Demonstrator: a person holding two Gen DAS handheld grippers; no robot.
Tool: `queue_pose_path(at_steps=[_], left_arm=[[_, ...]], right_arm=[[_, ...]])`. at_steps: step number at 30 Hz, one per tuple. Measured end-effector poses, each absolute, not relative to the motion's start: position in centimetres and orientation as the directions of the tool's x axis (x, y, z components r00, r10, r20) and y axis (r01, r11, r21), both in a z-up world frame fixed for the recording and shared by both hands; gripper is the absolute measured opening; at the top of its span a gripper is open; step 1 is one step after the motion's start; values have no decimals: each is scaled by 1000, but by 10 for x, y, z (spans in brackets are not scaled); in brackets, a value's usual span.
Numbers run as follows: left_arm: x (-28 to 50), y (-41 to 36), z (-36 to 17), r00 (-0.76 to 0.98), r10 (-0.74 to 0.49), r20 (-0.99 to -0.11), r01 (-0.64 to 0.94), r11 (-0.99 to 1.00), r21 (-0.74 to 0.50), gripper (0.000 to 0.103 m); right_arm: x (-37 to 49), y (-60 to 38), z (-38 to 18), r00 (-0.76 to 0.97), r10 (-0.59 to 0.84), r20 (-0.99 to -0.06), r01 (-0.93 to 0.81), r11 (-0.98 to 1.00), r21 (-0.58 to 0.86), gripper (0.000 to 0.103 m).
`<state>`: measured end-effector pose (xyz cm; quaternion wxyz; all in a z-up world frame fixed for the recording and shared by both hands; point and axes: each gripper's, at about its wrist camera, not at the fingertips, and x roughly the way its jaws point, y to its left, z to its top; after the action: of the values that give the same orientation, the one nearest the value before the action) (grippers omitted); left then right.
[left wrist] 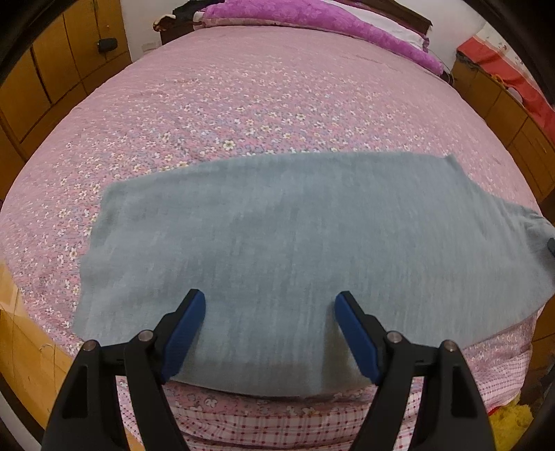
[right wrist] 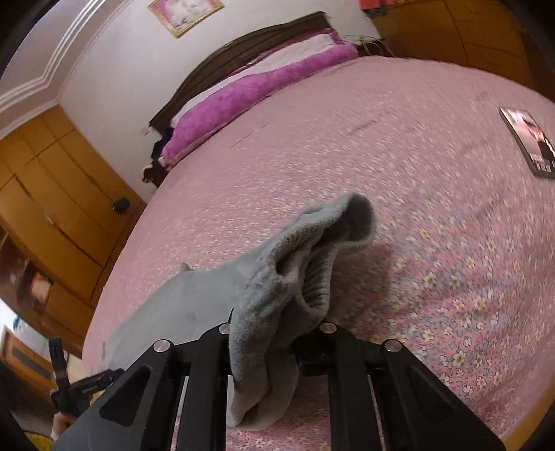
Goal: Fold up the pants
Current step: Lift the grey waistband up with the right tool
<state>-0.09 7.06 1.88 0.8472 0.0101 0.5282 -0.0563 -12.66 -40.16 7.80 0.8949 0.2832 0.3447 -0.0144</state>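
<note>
On the bed [left wrist: 277,86], pants [right wrist: 277,295] bunch in the right claw [right wrist: 274,347].

Left tool [left wrist: 270,310] wide apart over grey-blue pants [left wrist: 295,243] lying flat on floral bedspread [left wrist: 242,104].

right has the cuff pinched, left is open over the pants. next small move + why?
Probably carry the right gripper, shut on the ribbed cuff end of the grey pants, across toward the far end. The rest lies flat on the bedspread, and the open left gripper holds nothing.

Pants [left wrist: 277,243] on bed [left wrist: 242,97]; pillow [left wrist: 312,24] behind; book [right wrist: 530,142] right.
</note>
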Motion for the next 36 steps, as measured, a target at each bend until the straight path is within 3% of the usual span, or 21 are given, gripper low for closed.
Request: queue_pose_path(at_steps=[15,36], left_arm=[[-5,88,30,464,-74,-883,78,996,-43,81],[-18,131,56,526,-32,-850,11,999,-31,81]], right_arm=[[-102,-316,137,784,212,-584,-30,952,304,7],[-59,-219,169,725,449,-522,-331,892,308,7]])
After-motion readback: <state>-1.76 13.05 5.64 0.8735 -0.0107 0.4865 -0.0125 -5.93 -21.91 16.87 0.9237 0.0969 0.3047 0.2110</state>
